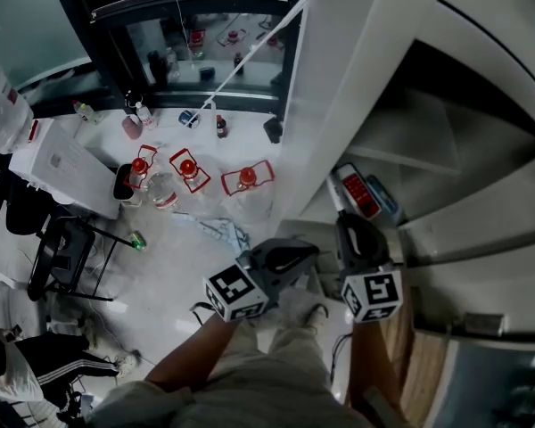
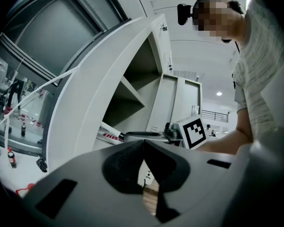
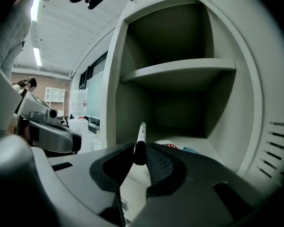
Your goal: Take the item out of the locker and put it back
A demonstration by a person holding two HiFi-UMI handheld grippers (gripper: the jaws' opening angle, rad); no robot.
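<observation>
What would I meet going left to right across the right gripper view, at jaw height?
left gripper → locker's left wall → marker, clamped in the right gripper → red-printed pack → blue item → vented right wall

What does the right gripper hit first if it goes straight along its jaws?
Likely the locker's back wall. The right gripper, shut on a pen, points in under the shelf. Nothing shows in between, though depth is unclear.
</observation>
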